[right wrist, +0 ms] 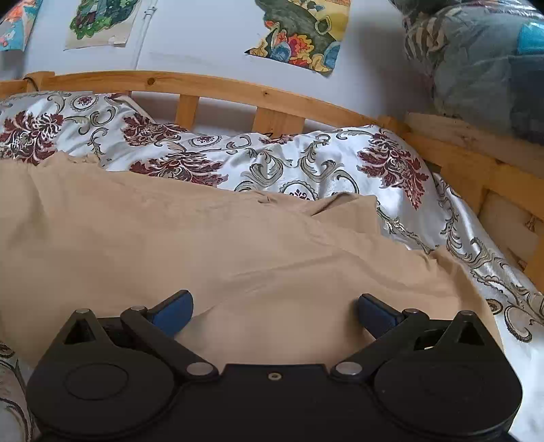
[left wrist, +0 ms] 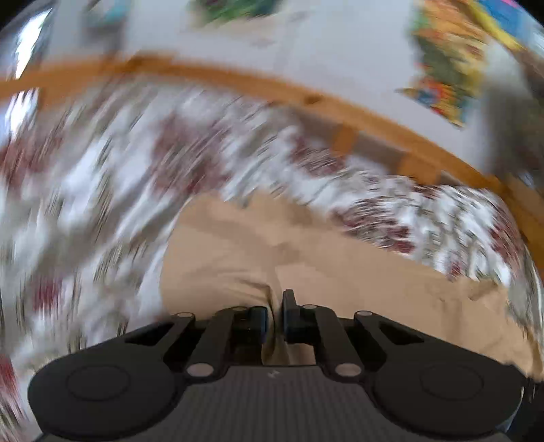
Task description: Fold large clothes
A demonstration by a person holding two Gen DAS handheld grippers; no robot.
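Note:
A large tan garment (right wrist: 204, 244) lies spread on a bed with a white, maroon-flowered cover (right wrist: 306, 163). My right gripper (right wrist: 275, 311) is open, its blue-padded fingers (right wrist: 173, 312) wide apart just above the tan cloth near its front edge, holding nothing. In the left wrist view the picture is motion-blurred. My left gripper (left wrist: 276, 316) is shut on a pinched fold of the tan garment (left wrist: 306, 258), which bunches up between the jaws.
A wooden bed rail (right wrist: 210, 88) runs along the far side against a pale wall with colourful pictures (right wrist: 299, 30). A blue-grey bundle of bedding (right wrist: 482, 61) sits at the back right. The rail (left wrist: 306, 98) also shows in the left wrist view.

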